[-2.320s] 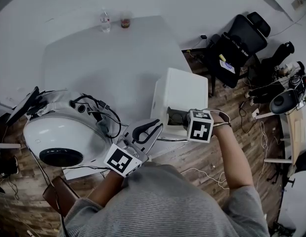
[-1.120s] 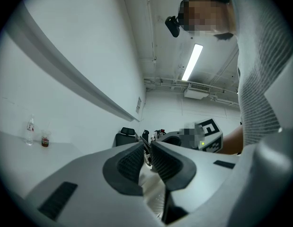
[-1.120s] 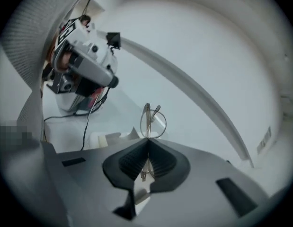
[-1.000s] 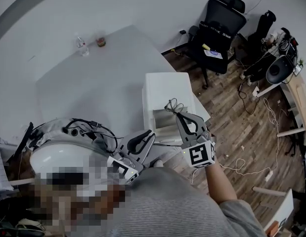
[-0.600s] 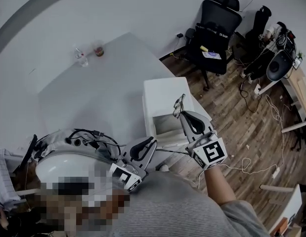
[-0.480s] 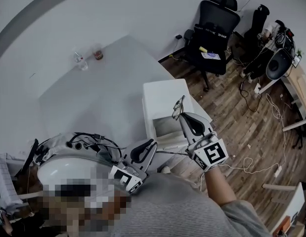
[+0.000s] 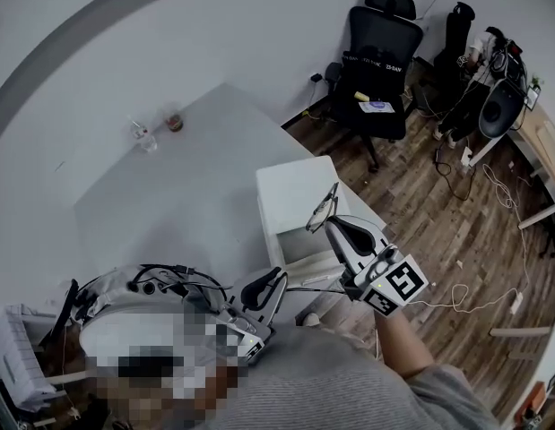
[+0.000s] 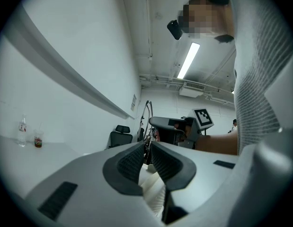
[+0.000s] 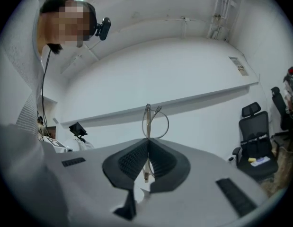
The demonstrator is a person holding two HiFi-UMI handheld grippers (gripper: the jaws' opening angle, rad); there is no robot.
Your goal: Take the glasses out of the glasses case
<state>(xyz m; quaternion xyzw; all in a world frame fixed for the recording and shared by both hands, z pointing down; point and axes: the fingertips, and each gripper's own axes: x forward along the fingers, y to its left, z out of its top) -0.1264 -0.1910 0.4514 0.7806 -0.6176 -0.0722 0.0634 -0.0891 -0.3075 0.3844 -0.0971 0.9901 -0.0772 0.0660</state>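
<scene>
Right hand-held gripper: clenched. Its ribbed pads pinch the glasses by a thin metal part of the frame, and the wire rims stand up past the jaw tips.
Left hand-held gripper: jaws drawn nearly together over a white edge, which I take for the lip of the glasses case, steadying it.
Glasses, place: in the air above the case's open front, clear of it and well off the tabletop.
Handling: light, thin wire — springy and easily bent. The lenses would likely scratch or smear, and smooth metal may pivot in a single-point pinch.
Where to hold: at the bridge or a hinge, where the frame is likely stiffest, with gentle pressure — not on a lens or mid-temple.
Set-down: the bare tabletop beside the case looks suitable, lenses facing up.
</scene>
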